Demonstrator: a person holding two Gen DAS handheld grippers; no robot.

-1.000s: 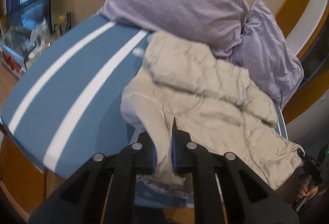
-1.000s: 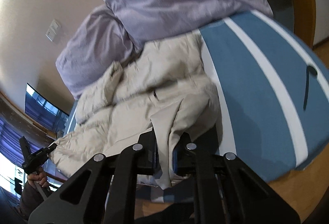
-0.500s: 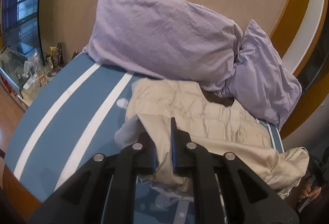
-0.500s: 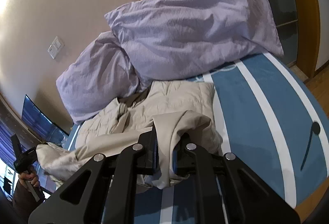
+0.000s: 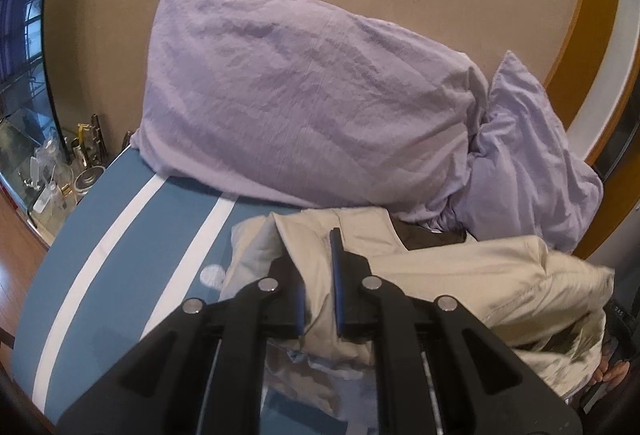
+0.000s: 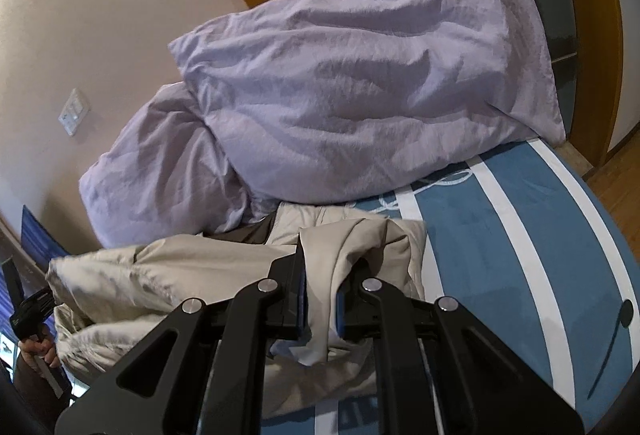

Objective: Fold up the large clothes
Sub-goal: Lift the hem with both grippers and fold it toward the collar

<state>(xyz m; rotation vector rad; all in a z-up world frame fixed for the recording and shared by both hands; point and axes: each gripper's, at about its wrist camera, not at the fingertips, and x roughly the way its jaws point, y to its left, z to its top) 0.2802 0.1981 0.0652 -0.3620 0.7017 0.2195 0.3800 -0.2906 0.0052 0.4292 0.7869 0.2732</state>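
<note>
The left gripper point(image 5: 319, 275) pinched the beige jacket point(image 5: 460, 275). The right gripper point(image 6: 319, 295) pinched it too, near the bed's point(image 6: 472, 235) pillow point(image 6: 360, 95) edge.

The beige jacket's point(image 5: 460, 275) near edge has been lifted and carried toward the lilac pillows point(image 5: 304, 103) — its spread body is now doubled over, gathered close beneath them, more striped bed point(image 6: 500, 235) uncovered.

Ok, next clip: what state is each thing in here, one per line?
Left gripper: shut on the beige jacket.
Right gripper: shut on the beige jacket.
Beige jacket: bunched, partly folded over itself, held up at two points above the bed.
Big lilac pillow: propped against the wall.
Small lilac pillow: leaning beside it.
Striped blue bedcover: spread flat.
</note>
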